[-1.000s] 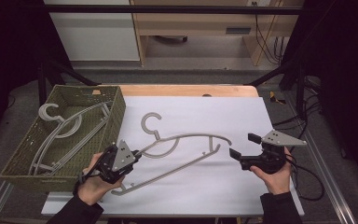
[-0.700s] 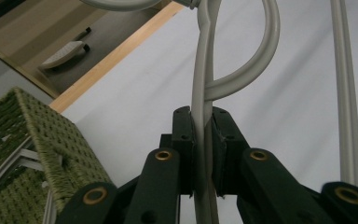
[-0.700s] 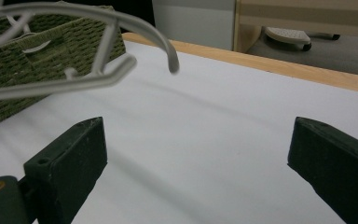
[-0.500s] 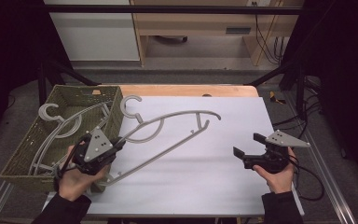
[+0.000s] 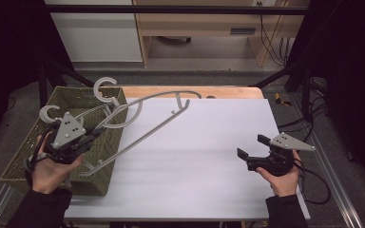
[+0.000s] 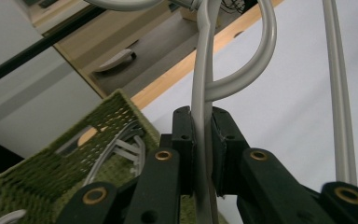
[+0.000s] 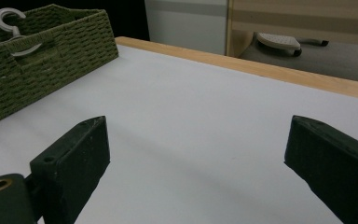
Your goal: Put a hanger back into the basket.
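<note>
While clamped, hanger (image 5: pixel 142 116) above basket (image 5: pixel 14 164)

Table (image 5: pixel 199 156): white top w/ a wooden strip (image 5: pixel 209 91) along the far edge, metal rails at the sides. Directly on it, at the left end, sits a green woven basket (image 5: pixel 33 156), its near-left corner prob. hanging past the table edge, hard to tell from the high view. The rest of the top carries no other resting items; seen from the right gripper view, the basket (image 7: pixel 37 56) stands on the white surface just short of the wooden strip.
</note>
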The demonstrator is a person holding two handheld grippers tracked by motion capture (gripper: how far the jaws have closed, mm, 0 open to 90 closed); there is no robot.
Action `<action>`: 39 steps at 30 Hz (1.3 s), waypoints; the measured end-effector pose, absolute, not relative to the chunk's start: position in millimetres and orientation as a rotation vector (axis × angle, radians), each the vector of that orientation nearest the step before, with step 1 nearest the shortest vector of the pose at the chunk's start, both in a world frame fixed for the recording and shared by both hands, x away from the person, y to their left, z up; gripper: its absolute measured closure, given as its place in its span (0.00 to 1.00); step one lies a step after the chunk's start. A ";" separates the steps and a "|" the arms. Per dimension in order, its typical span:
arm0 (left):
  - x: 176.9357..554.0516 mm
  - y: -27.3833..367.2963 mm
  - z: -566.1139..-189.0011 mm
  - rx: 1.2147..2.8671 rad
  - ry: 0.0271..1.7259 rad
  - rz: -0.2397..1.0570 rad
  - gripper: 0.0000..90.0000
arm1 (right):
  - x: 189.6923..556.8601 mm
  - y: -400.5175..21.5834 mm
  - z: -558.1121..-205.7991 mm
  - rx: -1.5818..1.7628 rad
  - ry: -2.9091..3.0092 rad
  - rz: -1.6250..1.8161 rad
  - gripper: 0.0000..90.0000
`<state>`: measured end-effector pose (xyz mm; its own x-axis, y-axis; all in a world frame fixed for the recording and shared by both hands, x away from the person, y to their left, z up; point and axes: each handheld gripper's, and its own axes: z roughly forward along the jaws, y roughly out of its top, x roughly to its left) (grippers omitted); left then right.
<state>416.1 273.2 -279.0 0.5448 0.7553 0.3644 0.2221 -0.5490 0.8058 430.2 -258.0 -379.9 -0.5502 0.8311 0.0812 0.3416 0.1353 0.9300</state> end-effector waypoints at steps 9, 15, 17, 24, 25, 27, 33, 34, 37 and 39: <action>427.2 313.0 -273.8 2.045 0.861 1.015 0.90 | 430.4 -256.8 -380.7 1.124 1.945 1.394 0.07; 439.1 338.5 -280.7 2.039 0.907 1.033 0.90 | 430.8 -255.8 -381.4 1.120 1.947 1.393 0.07; 442.7 346.6 -284.2 2.044 0.924 1.038 0.90 | 430.7 -255.6 -381.5 1.119 1.947 1.391 0.07; 455.4 375.6 -298.2 2.041 0.992 1.058 0.90 | 430.9 -255.5 -381.7 1.114 1.949 1.390 0.07; 456.8 379.4 -299.8 2.044 0.999 1.056 0.90 | 430.9 -255.5 -381.7 1.114 1.949 1.390 0.07; 459.5 389.4 -304.5 2.042 1.018 1.062 0.90 | 431.0 -255.4 -381.8 1.114 1.948 1.391 0.07; 463.1 403.1 -311.1 2.051 1.031 1.063 0.90 | 431.4 -254.7 -382.0 1.118 1.948 1.392 0.07; 463.7 405.5 -312.3 2.054 1.037 1.061 0.90 | 431.4 -254.6 -382.0 1.118 1.948 1.392 0.07; 464.4 413.7 -317.5 2.049 1.054 1.072 0.90 | 431.6 -254.8 -382.1 1.114 1.953 1.391 0.07; 464.2 415.7 -318.3 2.052 1.060 1.070 0.90 | 431.8 -254.6 -382.3 1.109 1.954 1.391 0.07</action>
<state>464.2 415.7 -318.3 0.3601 0.8496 0.3853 0.3776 -0.5105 0.7725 431.8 -254.6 -382.3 -0.5472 0.8347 0.0611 0.3306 0.1485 0.9320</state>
